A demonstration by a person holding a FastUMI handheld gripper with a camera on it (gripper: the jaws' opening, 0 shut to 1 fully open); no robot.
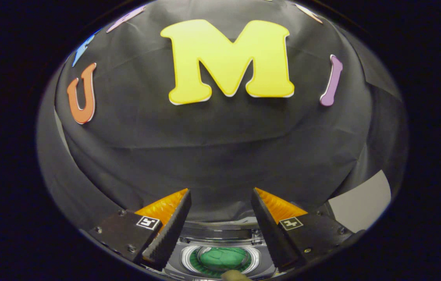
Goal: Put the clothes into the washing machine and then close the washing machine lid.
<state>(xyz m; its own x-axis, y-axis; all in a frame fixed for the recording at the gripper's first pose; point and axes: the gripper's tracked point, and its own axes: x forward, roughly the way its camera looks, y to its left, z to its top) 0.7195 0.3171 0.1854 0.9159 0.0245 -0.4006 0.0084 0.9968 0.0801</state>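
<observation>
Clothes, going by the green bundle [222, 258] low in the frame's bottom centre, already lie inside the washing machine [220, 249], seen down through its round opening and ringed by a pale rim; whether every garment is in there cannot be told from this angle. A small tan shape [235, 275] at the very bottom edge, just near the opening, is too cropped to identify. The gripper [220, 210] hangs above the machine with its fingers spread wide apart and nothing between them, so the claw is open and empty. The lid appears to be the dark band [220, 229] standing just beyond the opening, between the fingertips, though its hinge and free edge are hard to make out. The likely trouble from here is in closing it: with the fingers pointing mostly at the black cloth wall [220, 156], a push could slide off the lid's top edge, or a fingertip could dip into the drum and snag the green cloth. Room is generous above and to both sides; the wall beyond looks close, and a pale panel [361, 205] sits at lower right, well clear of the right finger.
</observation>
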